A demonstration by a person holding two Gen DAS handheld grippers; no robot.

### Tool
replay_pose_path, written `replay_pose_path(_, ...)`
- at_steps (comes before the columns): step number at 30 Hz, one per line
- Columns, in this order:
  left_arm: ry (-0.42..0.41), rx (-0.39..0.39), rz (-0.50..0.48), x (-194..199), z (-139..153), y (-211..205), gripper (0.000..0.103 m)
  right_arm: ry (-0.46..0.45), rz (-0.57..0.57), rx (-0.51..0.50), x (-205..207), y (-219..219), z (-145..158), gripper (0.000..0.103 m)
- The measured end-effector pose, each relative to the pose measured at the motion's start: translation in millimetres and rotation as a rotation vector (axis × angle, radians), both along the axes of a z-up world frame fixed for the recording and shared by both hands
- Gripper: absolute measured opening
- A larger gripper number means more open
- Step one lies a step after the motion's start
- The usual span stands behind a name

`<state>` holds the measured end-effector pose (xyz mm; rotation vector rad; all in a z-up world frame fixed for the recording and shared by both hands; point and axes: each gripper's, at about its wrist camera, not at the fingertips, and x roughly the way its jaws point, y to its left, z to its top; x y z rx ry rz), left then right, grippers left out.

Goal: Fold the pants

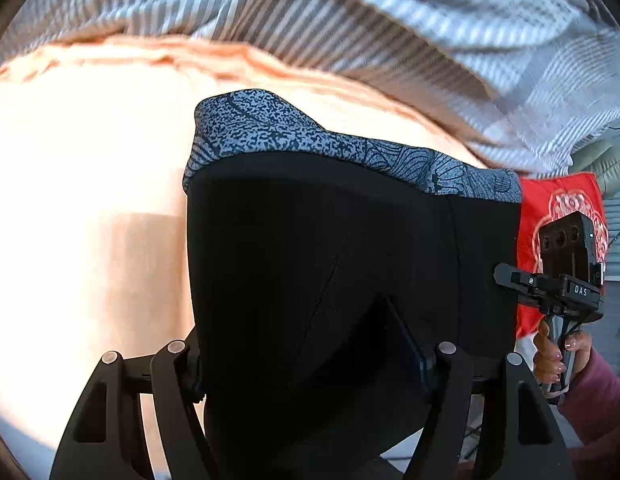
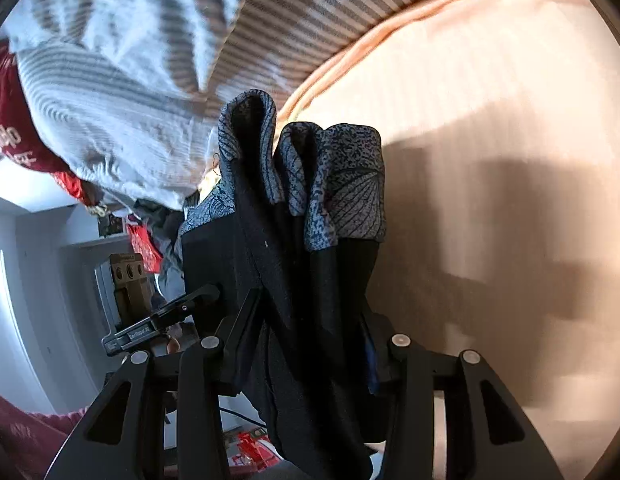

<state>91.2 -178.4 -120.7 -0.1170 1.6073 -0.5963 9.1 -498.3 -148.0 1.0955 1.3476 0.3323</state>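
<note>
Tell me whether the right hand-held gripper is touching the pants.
Touching. The right wrist view shows the black pants bunched between the fingers of the right hand-held gripper, cloth pressed against both.

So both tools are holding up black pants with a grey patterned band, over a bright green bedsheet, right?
Not quite: the sheet is peach, not green, as the left wrist view shows. The rest holds: the left tool and right tool both hold the black pants with the grey patterned band.

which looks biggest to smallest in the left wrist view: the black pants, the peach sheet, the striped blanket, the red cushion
1. Black pants and peach sheet: about alike, and the pants hang right at the camera, so I won't rank them.
2. Striped blanket.
3. Red cushion, smallest and partly hidden.
</note>
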Motion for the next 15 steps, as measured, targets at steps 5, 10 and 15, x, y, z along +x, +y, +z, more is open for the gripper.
replay_pose_path(5, 0.033, 0.024, -0.039, -49, -5, 5, 0.073, 0.030, -0.010, 0.000, -48, 8, 4, 0.046)
replay_pose_path(10, 0.027, 0.001, -0.016, -72, -11, 9, 0.073, 0.056, -0.053, -0.012, -95, 6, -3, 0.046)
replay_pose_path(15, -0.087, 0.069, -0.065, -61, -32, -17, 0.073, 0.042, -0.101, -0.040, -110, -4, -11, 0.046)
